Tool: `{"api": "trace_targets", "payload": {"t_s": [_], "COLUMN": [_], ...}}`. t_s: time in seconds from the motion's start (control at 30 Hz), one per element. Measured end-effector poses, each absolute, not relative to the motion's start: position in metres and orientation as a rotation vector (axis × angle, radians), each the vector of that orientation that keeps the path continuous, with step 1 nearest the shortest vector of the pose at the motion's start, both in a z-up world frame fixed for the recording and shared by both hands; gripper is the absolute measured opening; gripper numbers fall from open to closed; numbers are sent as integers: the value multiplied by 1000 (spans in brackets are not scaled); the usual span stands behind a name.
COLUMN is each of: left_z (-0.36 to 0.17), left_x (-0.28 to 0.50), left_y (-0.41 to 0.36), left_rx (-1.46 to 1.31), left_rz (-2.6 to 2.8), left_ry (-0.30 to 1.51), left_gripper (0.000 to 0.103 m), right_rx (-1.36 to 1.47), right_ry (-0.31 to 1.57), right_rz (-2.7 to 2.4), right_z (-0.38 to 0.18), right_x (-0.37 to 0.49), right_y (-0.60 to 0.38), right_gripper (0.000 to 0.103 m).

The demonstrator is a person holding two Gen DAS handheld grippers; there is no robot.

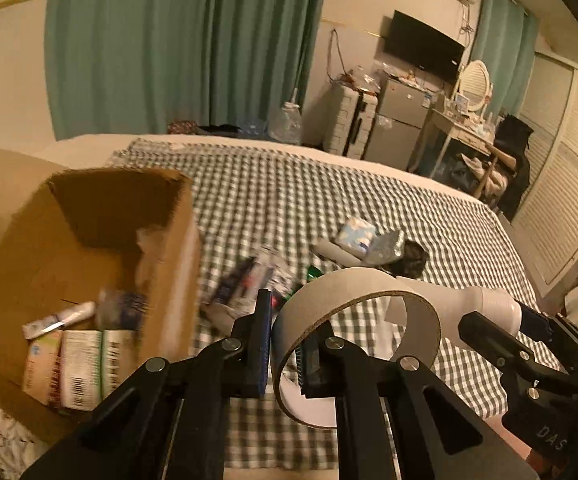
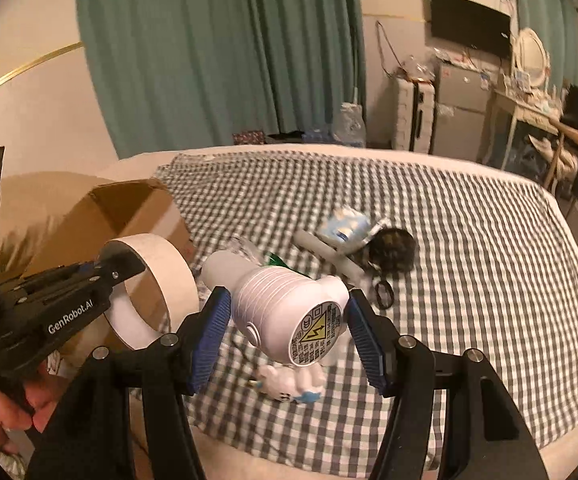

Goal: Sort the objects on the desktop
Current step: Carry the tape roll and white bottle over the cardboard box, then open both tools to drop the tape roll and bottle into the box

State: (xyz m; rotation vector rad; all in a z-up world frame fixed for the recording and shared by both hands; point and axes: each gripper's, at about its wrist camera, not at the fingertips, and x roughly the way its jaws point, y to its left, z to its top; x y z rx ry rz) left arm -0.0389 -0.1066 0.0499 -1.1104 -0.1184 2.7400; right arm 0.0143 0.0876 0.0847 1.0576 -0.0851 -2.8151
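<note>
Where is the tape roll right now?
The tape roll is pinched by its wall in the left gripper, held up beside the cardboard box, with the white hair dryer just to its right.

A lived-in bedroom at home: a bed [image 2: 469, 264] under a checked cover fills the middle. Beyond the bed hang green curtains [image 2: 217, 52], and to their right stand a wall television [image 2: 471, 22], a small fridge [image 2: 461, 108] and a dressing table with an oval mirror [image 2: 532, 55].
</note>
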Motion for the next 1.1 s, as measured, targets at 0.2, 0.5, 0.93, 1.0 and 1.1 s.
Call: {"api": "trace_targets", "payload": {"t_s": [0.2,0.5,0.93,1.0,1.1], "left_z": [77,89,33,26,17], "left_x": [-39,-49,-62,-64,-66], "left_y": [-148,-234,-305,-306,-305], "left_rx": [-1059,-1079,-1250,-1272,-1334], "left_rz": [2797,2915,2957,2949,2917], "left_ry": [-159,-202,-191,-181,-181], "left_gripper": [11,11,11,14,63], "right_rx": [993,959,1057,1048,1050], "right_ry": [-12,80,138,119,112], "right_rz": [-2773,-2663,-2531,-2527,-2560], "right_z": [112,128,84,78,77], "right_x": [7,-26,-69,-72,-74], "right_y": [48,-37,-119,-118,-111], "right_gripper": [59,59,59,60,75]}}
